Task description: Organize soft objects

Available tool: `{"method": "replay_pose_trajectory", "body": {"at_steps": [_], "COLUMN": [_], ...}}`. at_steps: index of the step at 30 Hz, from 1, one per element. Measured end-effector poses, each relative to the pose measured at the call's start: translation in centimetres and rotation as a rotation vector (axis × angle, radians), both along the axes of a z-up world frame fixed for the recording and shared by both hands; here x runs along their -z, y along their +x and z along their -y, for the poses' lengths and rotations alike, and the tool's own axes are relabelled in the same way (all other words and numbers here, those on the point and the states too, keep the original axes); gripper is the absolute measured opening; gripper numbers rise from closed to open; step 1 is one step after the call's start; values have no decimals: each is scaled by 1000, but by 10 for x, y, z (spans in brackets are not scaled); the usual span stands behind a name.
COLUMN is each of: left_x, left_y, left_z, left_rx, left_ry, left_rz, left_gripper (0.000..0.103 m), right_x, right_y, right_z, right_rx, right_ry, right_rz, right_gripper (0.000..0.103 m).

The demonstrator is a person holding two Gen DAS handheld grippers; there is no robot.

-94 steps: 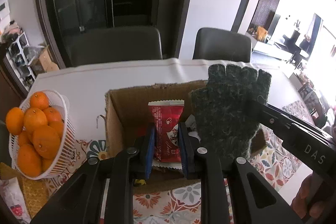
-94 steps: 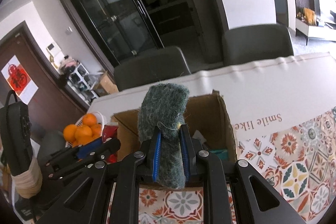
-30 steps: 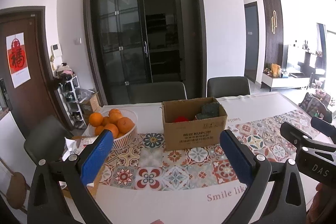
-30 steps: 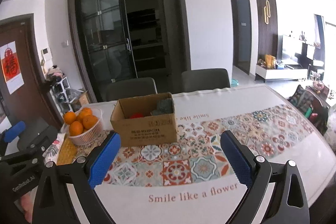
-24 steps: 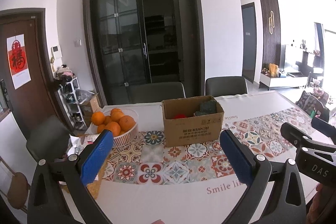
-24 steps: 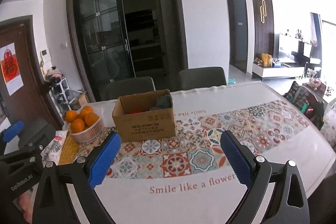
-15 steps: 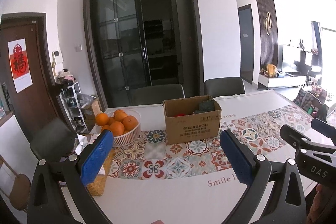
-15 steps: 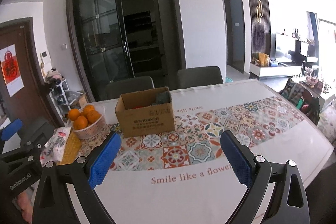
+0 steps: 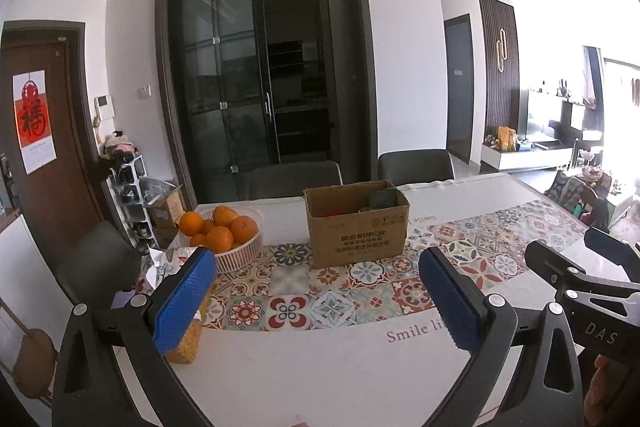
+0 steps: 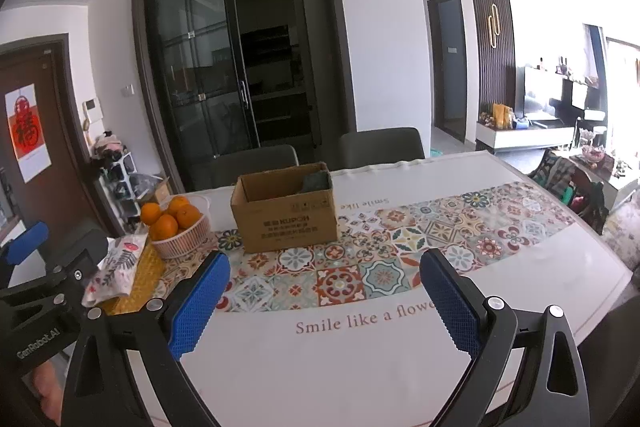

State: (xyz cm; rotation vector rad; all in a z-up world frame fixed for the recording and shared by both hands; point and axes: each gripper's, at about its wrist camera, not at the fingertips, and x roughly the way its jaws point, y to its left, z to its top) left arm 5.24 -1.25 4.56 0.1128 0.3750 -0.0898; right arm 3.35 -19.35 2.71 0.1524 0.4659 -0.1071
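A brown cardboard box (image 9: 360,235) (image 10: 286,221) stands on the patterned tablecloth, far ahead of both grippers. A dark green knitted glove (image 9: 382,198) (image 10: 316,181) shows above its right rim, and a bit of a red packet (image 9: 334,214) peeks over the front wall. My left gripper (image 9: 316,297) is open and empty over the near table edge. My right gripper (image 10: 324,301) is likewise open with nothing between its blue pads. In the left wrist view the right gripper (image 9: 588,283) appears at the right edge.
A white basket of oranges (image 9: 218,231) (image 10: 176,223) sits left of the box. Beside it lie a floral cloth bundle (image 10: 116,267) and a yellow woven mat (image 10: 138,283). Dark chairs (image 9: 416,167) stand behind the table (image 10: 360,347). A chair (image 9: 96,267) is at the left.
Both grippers let go of the glove and the red packet in the box, opened wide, and have drawn back and up from the box to the near side of the table.
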Motion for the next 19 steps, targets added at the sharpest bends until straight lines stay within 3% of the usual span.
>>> {"method": "replay_pose_trajectory", "body": {"at_steps": [19], "left_x": [2], "left_y": [1], "left_z": [-4], "left_rx": [11], "left_ry": [-3], "left_rz": [3], "left_gripper": [103], "right_x": [-5], "right_y": [-9], "right_z": [-4], "right_rx": [1], "right_ry": [-2], "right_rz": [1], "right_gripper": [97]}}
